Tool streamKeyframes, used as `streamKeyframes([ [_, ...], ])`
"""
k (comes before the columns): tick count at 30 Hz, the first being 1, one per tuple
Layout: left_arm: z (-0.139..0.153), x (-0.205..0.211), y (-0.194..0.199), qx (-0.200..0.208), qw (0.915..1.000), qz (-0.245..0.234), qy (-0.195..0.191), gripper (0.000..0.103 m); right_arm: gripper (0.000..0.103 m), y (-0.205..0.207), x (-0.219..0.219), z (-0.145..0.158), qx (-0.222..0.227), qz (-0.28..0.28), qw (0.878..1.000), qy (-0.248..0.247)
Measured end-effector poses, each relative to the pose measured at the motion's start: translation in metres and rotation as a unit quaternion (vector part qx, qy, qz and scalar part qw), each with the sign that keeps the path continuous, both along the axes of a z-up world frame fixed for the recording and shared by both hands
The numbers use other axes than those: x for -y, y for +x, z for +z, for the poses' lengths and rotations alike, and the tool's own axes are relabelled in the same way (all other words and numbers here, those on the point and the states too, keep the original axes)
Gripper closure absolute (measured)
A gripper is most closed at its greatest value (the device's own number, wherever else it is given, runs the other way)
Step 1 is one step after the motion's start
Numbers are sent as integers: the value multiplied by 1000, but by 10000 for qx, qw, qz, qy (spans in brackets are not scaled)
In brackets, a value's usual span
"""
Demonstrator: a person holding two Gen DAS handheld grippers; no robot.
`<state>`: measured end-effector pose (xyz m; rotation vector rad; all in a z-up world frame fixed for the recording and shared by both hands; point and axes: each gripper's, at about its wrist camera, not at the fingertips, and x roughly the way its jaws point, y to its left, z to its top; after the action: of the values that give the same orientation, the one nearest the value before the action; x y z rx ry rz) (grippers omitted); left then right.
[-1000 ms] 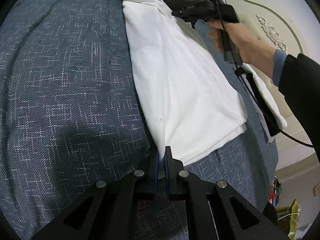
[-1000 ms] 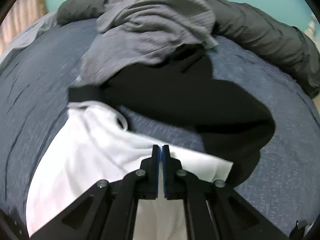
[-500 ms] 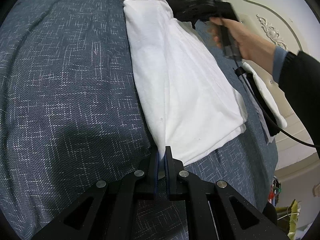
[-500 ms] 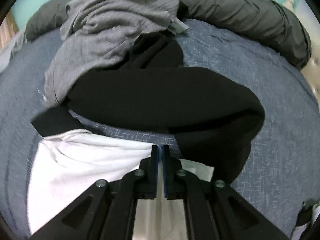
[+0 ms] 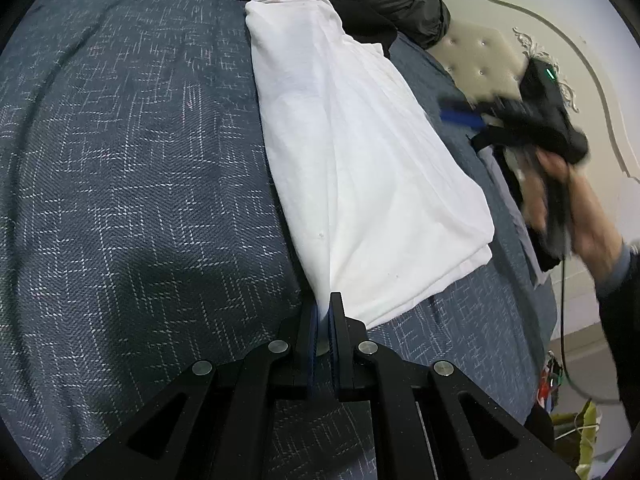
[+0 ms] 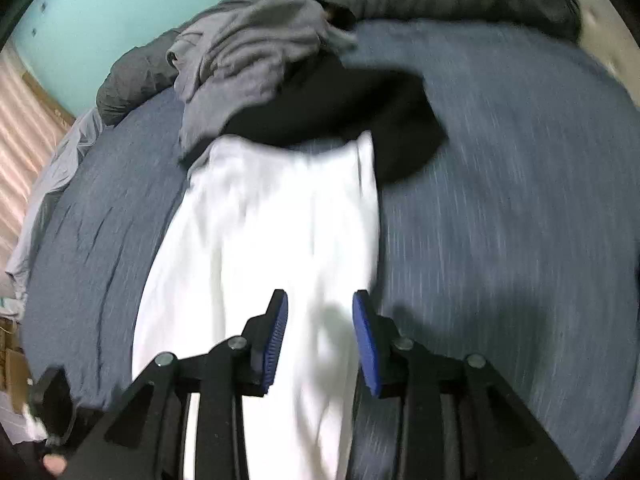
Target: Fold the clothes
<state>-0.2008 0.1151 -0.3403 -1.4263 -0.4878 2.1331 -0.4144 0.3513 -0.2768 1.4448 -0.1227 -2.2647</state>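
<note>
Blue woven bedspread [image 5: 120, 200], white shirt [image 5: 360, 160] pinched by left gripper [image 5: 324, 312] fingers, right gripper [image 6: 320, 312] fingers wide, no legible writing.

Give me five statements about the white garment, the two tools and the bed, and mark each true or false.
1. The left tool is shut on a corner of the white garment. True.
2. The right tool grips the garment. False: it is open, above it.
3. The bedspread is plain red. False: patterned dark blue.
4. A grey garment lies on a black garment. True.
5. The white garment hangs in the air. False: it lies on the bedspread.
</note>
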Motion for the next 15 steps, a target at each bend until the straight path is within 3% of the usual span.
streamKeyframes([
  [6, 1, 2, -1, 22, 10000, 5, 30, 98, 70, 64, -15, -13, 238, -19, 9995, -217],
  [12, 2, 4, -1, 51, 10000, 21, 71, 98, 70, 90, -28, -25, 334, -70, 9991, -235],
  [15, 2, 4, 0, 55, 10000, 17, 79, 98, 78, 102, -31, -26, 333, -142, 9991, -234],
])
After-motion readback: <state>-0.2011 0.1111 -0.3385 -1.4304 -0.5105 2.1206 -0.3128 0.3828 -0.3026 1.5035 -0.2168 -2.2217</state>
